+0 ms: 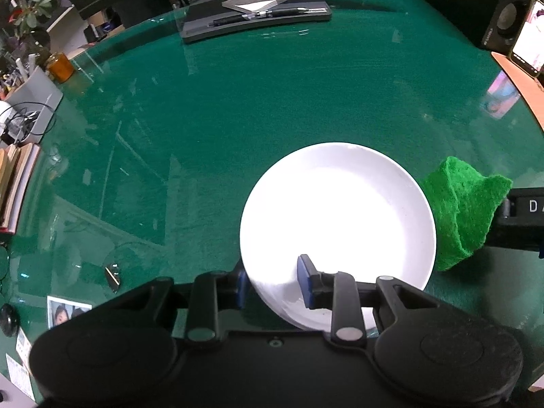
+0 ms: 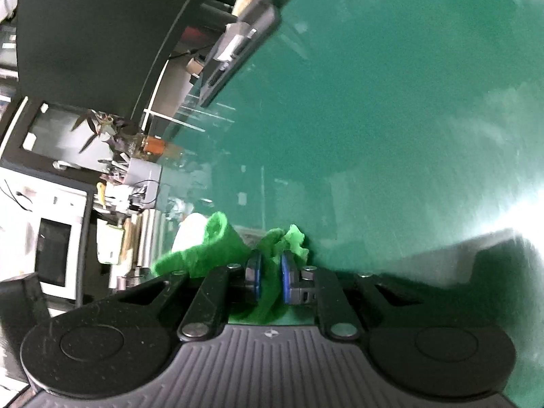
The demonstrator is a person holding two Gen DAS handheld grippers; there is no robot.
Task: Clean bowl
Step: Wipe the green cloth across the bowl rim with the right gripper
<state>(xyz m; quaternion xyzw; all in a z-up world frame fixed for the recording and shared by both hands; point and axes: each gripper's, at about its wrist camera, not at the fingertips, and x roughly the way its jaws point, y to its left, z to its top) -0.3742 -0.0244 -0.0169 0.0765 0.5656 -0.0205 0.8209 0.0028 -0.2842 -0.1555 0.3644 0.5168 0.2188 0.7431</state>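
A white bowl (image 1: 340, 224) sits on the green glass-topped table (image 1: 204, 136). My left gripper (image 1: 273, 280) is shut on the bowl's near rim, one blue pad inside and one outside. My right gripper (image 2: 270, 275) is shut on a green scouring cloth (image 2: 217, 248). In the left wrist view the cloth (image 1: 462, 210) hangs just right of the bowl, level with its rim, held by the right gripper's black body at the frame edge. A blurred white patch behind the cloth in the right wrist view may be the bowl; I cannot tell.
A black monitor stand (image 1: 255, 17) with a grey notebook and pens stands at the far edge. A phone (image 1: 530, 37) and speaker are at the far right. An amber jar (image 1: 59, 66), a grey box and books line the left edge. A small metal clip (image 1: 112, 273) lies near left.
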